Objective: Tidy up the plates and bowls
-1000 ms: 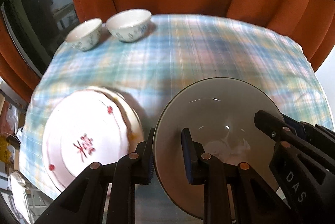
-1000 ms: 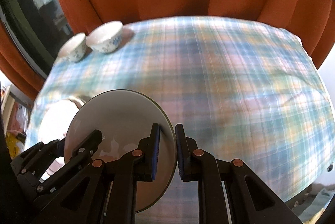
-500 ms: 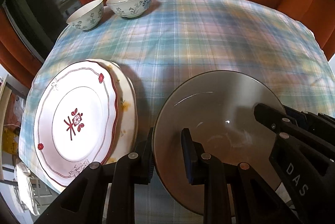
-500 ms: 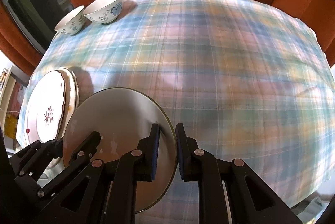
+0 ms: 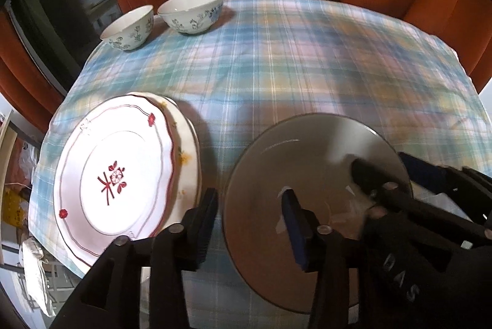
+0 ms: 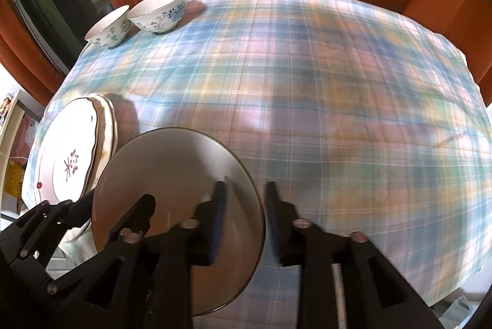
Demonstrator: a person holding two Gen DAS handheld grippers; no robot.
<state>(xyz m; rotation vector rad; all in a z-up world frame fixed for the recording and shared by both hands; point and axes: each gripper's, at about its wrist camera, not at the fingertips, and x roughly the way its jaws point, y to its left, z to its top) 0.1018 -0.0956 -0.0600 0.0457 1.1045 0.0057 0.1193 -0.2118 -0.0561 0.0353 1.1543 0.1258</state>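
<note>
Two tools straddle opposite edges of the grey plate [image 5: 310, 162]. The left tool [image 5: 250, 224] is released, its fingers spread either side of the plate's left rim. The right tool [image 6: 244, 216] is likewise released across the right rim. Left of the left tool lies a stack of white plates [image 5: 117, 175]; two bowls [image 5: 192, 10] sit far ahead on the plaid tabletop [image 5: 307, 58].

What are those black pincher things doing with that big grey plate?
A person is tidying dishes with two hand-held grippers. The left gripper and the right gripper sit at opposite edges of the grey plate, and both are open, so neither is squeezing it. Whether the plate rests flat on the checked tablecloth I can't tell. Beside it sit stacked white plates, and two small bowls wait at the far corner.
</note>
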